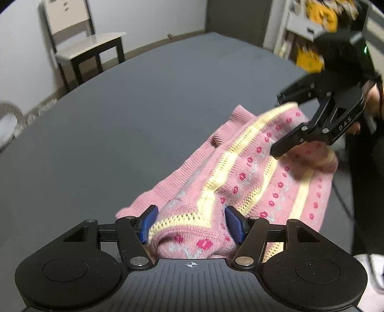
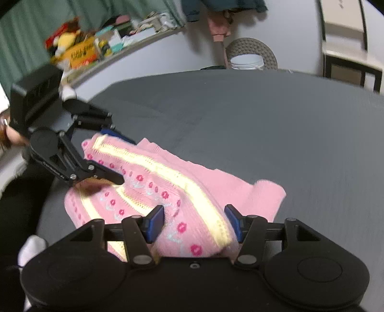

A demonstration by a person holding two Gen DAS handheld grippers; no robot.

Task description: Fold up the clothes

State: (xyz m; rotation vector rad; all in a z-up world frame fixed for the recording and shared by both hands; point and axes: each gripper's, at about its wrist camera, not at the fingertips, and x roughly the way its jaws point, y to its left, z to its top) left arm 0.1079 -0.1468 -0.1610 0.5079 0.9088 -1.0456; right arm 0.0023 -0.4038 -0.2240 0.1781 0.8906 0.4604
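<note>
A pink knitted sweater [image 1: 240, 177] [image 2: 168, 182] with cream stripes and magenta flower dots lies bunched on the dark grey table [image 1: 144, 108] [image 2: 264, 120]. My left gripper [image 1: 191, 223] is open, and a fold of the sweater fills the gap between its blue pads [image 1: 148, 222]. My right gripper [image 2: 194, 223] is open too, with the knit's other end bunched between its pads [image 2: 231, 222]. Each one shows in the other's view, the right gripper [image 1: 278, 127] and the left gripper [image 2: 117, 156], fingers spread wide around the fabric. Both views are slightly blurred.
A chair [image 1: 91, 48] stands by the wall beyond the table. A woven basket [image 2: 252, 55] [image 1: 9, 124] sits at the far edge. Shelves with yellow toys [image 1: 319, 14] [image 2: 72, 48] line the side. A person's dark clothing [image 1: 367, 168] is close by.
</note>
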